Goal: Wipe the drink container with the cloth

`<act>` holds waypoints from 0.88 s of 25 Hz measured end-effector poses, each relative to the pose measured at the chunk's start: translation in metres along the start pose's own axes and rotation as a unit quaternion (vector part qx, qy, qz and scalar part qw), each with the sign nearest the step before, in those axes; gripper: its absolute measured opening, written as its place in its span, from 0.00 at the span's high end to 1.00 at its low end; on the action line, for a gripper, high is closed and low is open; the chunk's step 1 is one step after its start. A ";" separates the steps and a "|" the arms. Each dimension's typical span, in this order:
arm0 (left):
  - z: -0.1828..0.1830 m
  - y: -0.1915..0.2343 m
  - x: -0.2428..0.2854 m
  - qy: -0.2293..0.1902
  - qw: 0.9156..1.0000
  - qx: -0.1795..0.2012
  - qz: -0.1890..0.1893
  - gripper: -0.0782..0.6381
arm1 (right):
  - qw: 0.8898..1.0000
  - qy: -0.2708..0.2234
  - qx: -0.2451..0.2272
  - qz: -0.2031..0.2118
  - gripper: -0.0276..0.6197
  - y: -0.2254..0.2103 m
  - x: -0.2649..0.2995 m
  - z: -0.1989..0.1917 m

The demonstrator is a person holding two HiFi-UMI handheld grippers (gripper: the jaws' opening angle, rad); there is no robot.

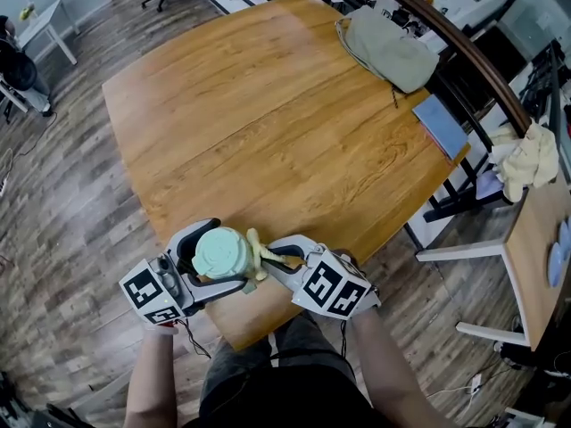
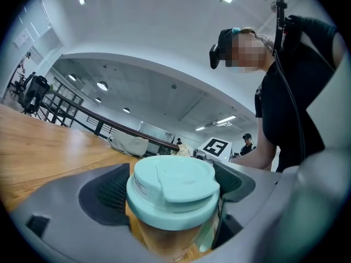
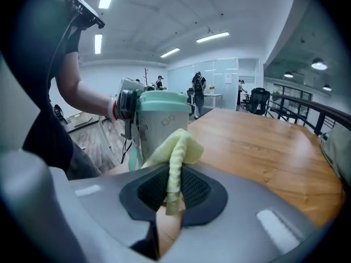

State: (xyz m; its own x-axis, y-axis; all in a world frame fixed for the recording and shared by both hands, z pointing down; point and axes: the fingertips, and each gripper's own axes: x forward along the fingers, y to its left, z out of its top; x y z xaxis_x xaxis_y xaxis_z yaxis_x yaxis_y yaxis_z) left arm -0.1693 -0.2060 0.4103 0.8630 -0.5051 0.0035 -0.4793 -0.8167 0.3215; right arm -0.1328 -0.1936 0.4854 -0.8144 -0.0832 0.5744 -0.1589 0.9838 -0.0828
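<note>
Bright, even indoor light from ceiling strips [image 3: 211,37]; no hard shadows. Pale sheen on the table [image 1: 303,25] toward its far edge. Head view sharp, bowed at the edges. Both gripper views fisheye, black at the corners; nearest grey foreground out of focus. Cup [image 2: 174,188] slightly soft; cloth [image 3: 176,152] crisp. Strips flare white, clipped.

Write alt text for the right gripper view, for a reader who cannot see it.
The right gripper holds a yellow cloth at the side of a cup with a mint lid. A wooden table stretches away on the right.
</note>
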 end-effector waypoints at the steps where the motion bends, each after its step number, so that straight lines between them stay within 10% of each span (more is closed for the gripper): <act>1: 0.000 0.001 -0.002 -0.001 1.000 -0.003 0.000 0.23 | 1.000 0.004 0.005 -0.001 0.89 0.000 0.003 -0.004; 22: 0.001 0.008 -0.014 0.004 0.998 -0.019 -0.055 0.23 | 0.986 0.118 0.102 -0.056 0.89 0.015 0.026 -0.075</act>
State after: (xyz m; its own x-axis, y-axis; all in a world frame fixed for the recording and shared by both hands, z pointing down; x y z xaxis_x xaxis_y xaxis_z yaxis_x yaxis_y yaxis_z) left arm -0.1851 -0.2056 0.4119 0.9115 -0.4105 -0.0263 -0.3751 -0.8557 0.3565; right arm -0.1144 -0.1685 0.5605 -0.6368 -0.1262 0.7607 -0.3686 0.9163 -0.1565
